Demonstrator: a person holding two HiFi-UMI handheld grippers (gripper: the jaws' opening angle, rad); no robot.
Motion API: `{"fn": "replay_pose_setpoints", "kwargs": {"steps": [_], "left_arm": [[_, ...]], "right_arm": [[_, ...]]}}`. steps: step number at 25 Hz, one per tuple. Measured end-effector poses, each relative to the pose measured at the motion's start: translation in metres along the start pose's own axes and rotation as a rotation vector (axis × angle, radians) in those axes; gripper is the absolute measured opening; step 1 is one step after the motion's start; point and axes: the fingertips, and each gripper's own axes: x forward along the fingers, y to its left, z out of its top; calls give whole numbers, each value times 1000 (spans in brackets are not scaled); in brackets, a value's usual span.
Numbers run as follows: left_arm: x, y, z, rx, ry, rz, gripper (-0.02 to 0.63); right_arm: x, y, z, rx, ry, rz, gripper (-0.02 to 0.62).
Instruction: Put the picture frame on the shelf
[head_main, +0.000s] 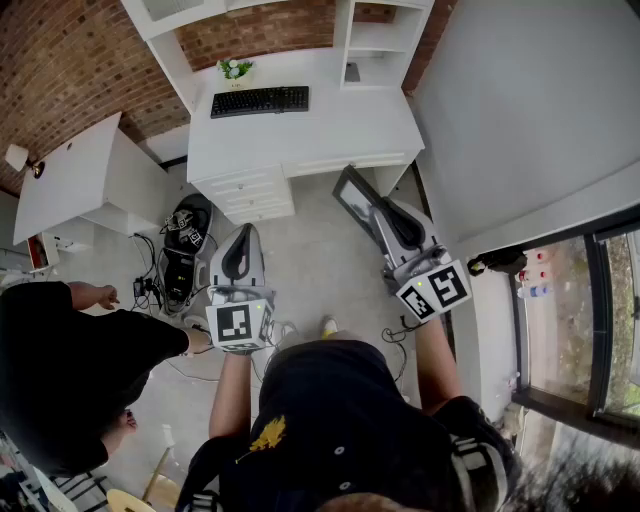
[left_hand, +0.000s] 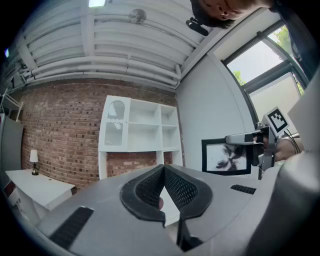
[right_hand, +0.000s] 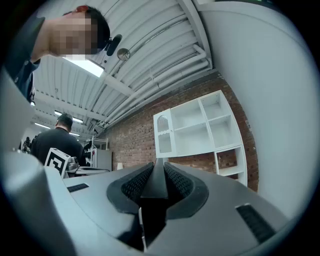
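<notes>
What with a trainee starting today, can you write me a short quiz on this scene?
1. What does the right gripper hold?
A) a keyboard
B) a picture frame
C) a lamp
2. True or false: the left gripper has nothing between its pads.
3. What does the white shelf unit stand against?

Key: 1 B. 2 True. 3 The brick wall.
</notes>
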Motion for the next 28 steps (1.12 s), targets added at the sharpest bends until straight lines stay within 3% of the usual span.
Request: {"fn": "replay_pose_setpoints", "kwargs": {"steps": [5, 11, 18, 28], "left_arm": [[-46, -6, 3, -22, -4, 20, 18], [-77, 8, 2, -33, -16, 14, 18], [-85, 12, 8, -35, -34, 26, 18], [-78, 11, 11, -12, -30, 24, 18]], "right_arm": [[-50, 22, 2, 10, 12, -36, 69], [-63, 57, 5, -7, 5, -34, 69], [-55, 72, 11, 81, -5, 45, 69], [-44, 62, 19, 18, -22, 31, 69]]}}
